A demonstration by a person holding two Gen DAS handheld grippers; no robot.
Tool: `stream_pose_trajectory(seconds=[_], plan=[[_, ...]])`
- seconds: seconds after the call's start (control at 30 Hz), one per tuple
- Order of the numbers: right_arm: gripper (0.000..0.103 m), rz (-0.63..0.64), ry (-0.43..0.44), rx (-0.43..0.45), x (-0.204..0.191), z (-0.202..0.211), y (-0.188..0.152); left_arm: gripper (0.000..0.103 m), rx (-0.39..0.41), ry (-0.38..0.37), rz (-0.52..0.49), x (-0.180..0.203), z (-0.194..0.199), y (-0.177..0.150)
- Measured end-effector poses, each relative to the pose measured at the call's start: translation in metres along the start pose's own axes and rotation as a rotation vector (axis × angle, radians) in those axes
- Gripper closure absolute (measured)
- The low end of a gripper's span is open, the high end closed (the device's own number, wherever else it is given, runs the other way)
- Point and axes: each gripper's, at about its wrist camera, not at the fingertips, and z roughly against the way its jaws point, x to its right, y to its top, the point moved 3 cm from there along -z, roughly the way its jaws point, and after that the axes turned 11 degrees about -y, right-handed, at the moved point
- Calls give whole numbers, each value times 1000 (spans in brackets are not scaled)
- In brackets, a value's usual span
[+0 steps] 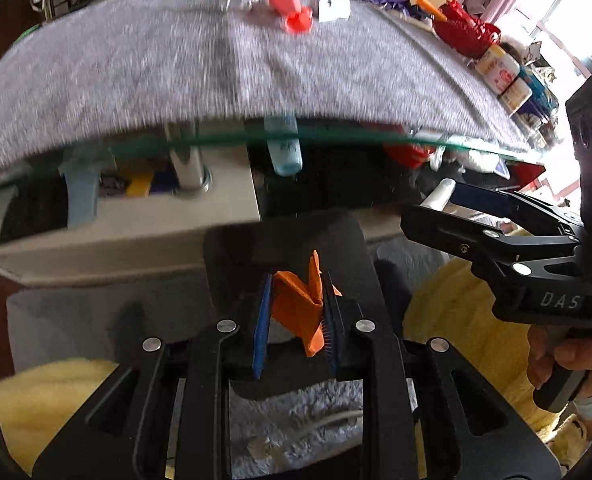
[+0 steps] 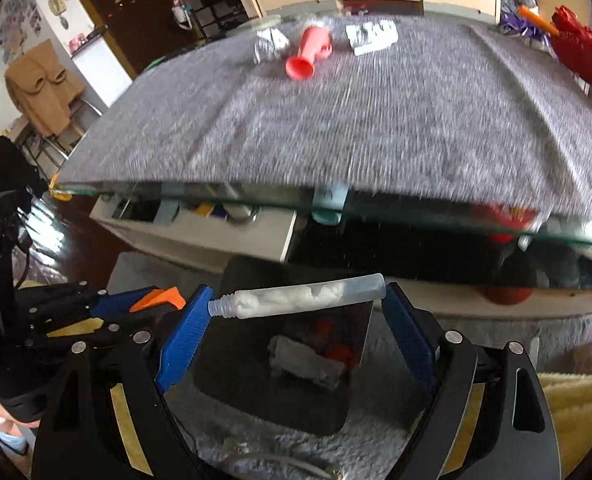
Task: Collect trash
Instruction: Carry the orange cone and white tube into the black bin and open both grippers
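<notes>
In the left wrist view my left gripper [image 1: 297,300] is shut on a crumpled orange paper scrap [image 1: 296,312], hanging over a black bin [image 1: 336,240] on the floor. My right gripper [image 2: 297,294] stands wide, its blue pads pressing on the two ends of a clear tube [image 2: 300,298] stuffed with white material, also above the bin [image 2: 232,376]. A white wad and red bits lie inside the bin. A red cup [image 2: 308,54], a foil ball [image 2: 270,44] and a white packet [image 2: 372,36] lie far back on the grey cloth [image 2: 376,120].
The glass table edge [image 1: 216,142] juts out just beyond the bin, with a cluttered shelf [image 1: 136,208] beneath it. A red bag [image 1: 466,30] and cans sit at the table's right end. Yellow fleece [image 1: 456,312] and a grey rug [image 1: 296,412] flank the bin.
</notes>
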Motion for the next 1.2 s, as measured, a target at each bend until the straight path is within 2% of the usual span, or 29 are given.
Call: stream_pose_trajectory(seconds=[0.3, 0.5, 0.57, 0.63, 0.7, 0.73, 0.9, 0.97, 1.2], plan=[[17, -46, 38, -122, -3, -34, -29, 81, -64, 3, 28, -9, -24, -28], [16, -60, 51, -161, -4, -46, -36, 80, -100, 4, 32, -11, -35, -37], [16, -62, 53, -162, -4, -46, -35, 69, -100, 3, 38, -12, -34, -36], [16, -60, 52, -160, -4, -47, -33, 62, -96, 4, 43, -14, -33, -35], [11, -58, 48, -156, -5, -47, -31, 53, -95, 11, 46, -14, -34, -34], [8, -58, 47, -156, -4, -47, -30, 51, -94, 12, 48, -15, -33, -33], [6, -86, 51, -162, 4, -48, -28, 42, -93, 23, 51, -17, -32, -32], [5, -107, 49, -163, 10, -48, -27, 34, -86, 31, 53, -18, -30, -31], [5, -184, 52, -148, 35, -41, -19, 25, -59, 43, 58, -21, -19, -23]])
